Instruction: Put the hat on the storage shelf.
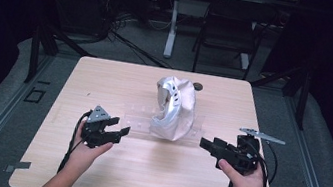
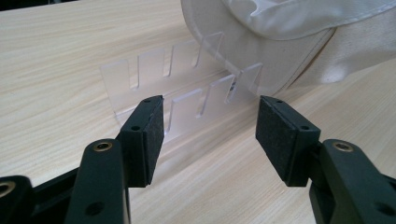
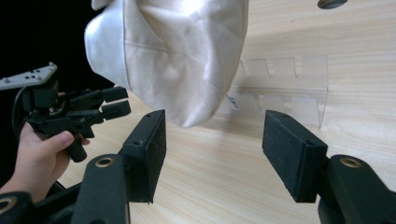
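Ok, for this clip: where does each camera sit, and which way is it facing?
High view: above the person's side, looking forward and down on the table; both forearms, left gripper and right gripper show.
Left gripper view: on the left gripper, jaws open, facing the clear slotted rack and white cap.
Right gripper view: on the right gripper, jaws open, facing the cap and rack from the opposite end; the left hand shows.
All views share cap and rack.
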### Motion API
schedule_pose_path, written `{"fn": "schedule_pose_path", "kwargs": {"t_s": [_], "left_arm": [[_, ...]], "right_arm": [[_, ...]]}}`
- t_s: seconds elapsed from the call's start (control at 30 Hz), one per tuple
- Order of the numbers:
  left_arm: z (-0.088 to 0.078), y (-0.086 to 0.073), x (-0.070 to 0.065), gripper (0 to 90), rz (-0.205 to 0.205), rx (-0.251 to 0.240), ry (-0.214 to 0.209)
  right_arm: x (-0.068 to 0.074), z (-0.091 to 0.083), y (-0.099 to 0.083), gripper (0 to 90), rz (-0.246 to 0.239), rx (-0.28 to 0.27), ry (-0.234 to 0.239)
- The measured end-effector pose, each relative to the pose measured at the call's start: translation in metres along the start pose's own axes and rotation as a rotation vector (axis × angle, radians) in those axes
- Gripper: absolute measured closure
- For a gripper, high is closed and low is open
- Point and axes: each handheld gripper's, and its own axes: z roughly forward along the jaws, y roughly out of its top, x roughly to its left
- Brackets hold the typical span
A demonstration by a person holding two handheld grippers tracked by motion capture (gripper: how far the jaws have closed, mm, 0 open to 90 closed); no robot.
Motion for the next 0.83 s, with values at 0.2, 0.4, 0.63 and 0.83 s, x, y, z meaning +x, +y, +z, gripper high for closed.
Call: {"fn": "schedule_pose_path", "kwargs": {"t_s": [0.2, 0.4, 0.63, 0.83], "left_arm": [[0.001, 0.0, -0.001, 42.2, 0.007, 0.003, 0.001], [0.002, -0.001, 0.0, 41.8, 0.015, 0.005, -0.008], [0.004, -0.002, -0.005, 42.0, 0.02, 0.009, -0.023], [0.008, -0.001, -0.016, 42.0, 0.054, 0.004, -0.054]], "right_arm": [[-0.007, 0.003, -0.007, 39.5, -0.012, -0.004, -0.022], [-0.017, -0.001, -0.008, 39.4, 0.022, -0.014, -0.034], [-0.022, 0.002, -0.01, 38.9, 0.043, -0.01, -0.023], [-0.024, 0.007, -0.012, 38.5, 0.054, -0.006, -0.02]]}}
